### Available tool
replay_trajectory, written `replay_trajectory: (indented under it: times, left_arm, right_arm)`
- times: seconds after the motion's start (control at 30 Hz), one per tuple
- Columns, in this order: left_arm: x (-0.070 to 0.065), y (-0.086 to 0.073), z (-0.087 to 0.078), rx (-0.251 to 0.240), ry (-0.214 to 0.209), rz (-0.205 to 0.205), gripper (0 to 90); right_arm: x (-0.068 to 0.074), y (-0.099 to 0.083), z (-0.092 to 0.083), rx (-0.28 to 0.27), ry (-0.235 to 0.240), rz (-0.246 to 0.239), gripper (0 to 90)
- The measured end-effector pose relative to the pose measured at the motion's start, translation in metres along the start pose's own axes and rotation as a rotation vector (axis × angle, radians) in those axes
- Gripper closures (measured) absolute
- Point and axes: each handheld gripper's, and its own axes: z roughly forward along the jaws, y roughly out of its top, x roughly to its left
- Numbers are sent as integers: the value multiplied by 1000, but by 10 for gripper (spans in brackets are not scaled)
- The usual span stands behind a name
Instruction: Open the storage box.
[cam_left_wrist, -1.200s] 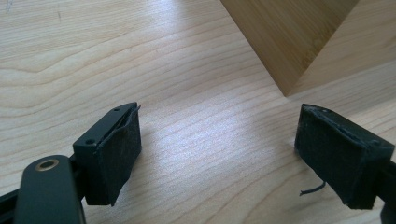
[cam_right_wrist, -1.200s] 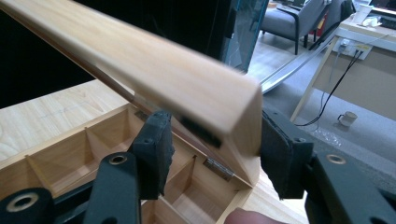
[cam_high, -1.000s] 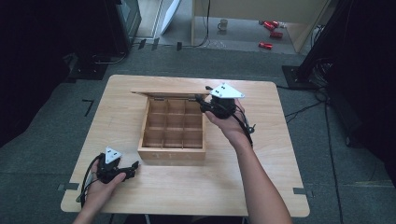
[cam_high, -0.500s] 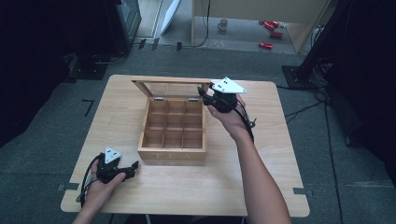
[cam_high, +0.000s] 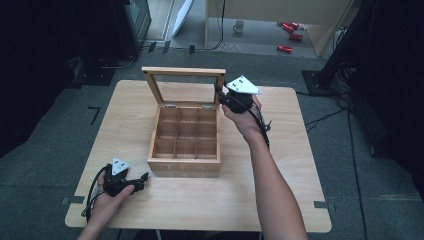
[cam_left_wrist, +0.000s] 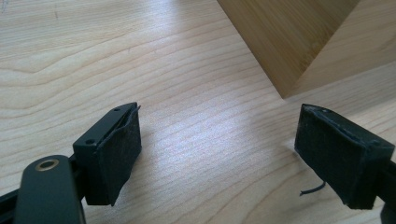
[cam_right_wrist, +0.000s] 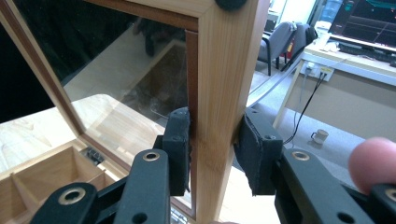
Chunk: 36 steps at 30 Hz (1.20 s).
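The right gripper (cam_high: 223, 96) fingers are clamped on the upright lid (cam_high: 183, 73) of the box (cam_high: 184, 166); the left gripper (cam_high: 137, 180) fingers stand apart near the worktop (cam_high: 280, 195).

Pale wooden box (cam_high: 185, 145) with darker brown-edged lid (cam_high: 184, 86), black grippers, light woodgrain table (cam_high: 300, 165).

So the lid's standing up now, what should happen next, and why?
Probably ease the lid a little further back, then let go. The right gripper is clamped on the lid's side frame, the lid stands about upright over the wooden box, and letting go too early might let it drop shut.
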Motion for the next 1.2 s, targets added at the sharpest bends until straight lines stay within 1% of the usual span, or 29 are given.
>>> replay_trajectory:
  times: [0.17, 0.27, 0.4, 0.6, 0.77, 0.87, 1.03, 1.2]
  left_arm:
    - [0, 0, 0, -1, -3, -3, 153]
    - [0, 0, 0, 2, 2, 3, 154]
    - [-2, 0, 1, 6, 13, 12, 154]
    - [-1, 0, 0, 4, 5, 6, 154]
    - [-1, 0, 0, 6, 7, 9, 153]
    - [-2, 0, 0, 8, 13, 18, 153]
    - [-2, 0, 1, 9, 14, 19, 153]
    - [-3, 0, 1, 14, 21, 27, 153]
  right_arm:
    - [-4, 3, 7, 4, -8, 39, 669]
    - [-7, 5, 12, 4, -10, 64, 668]
    - [-10, 8, 19, 15, -24, 100, 668]
    - [-14, 12, 31, 28, -50, 149, 667]
    - [-18, 15, 42, 43, -69, 189, 667]
    - [-20, 16, 47, 50, -78, 203, 667]
    - [-24, 18, 57, 66, -94, 224, 667]
    - [-27, 17, 64, 66, -98, 248, 668]
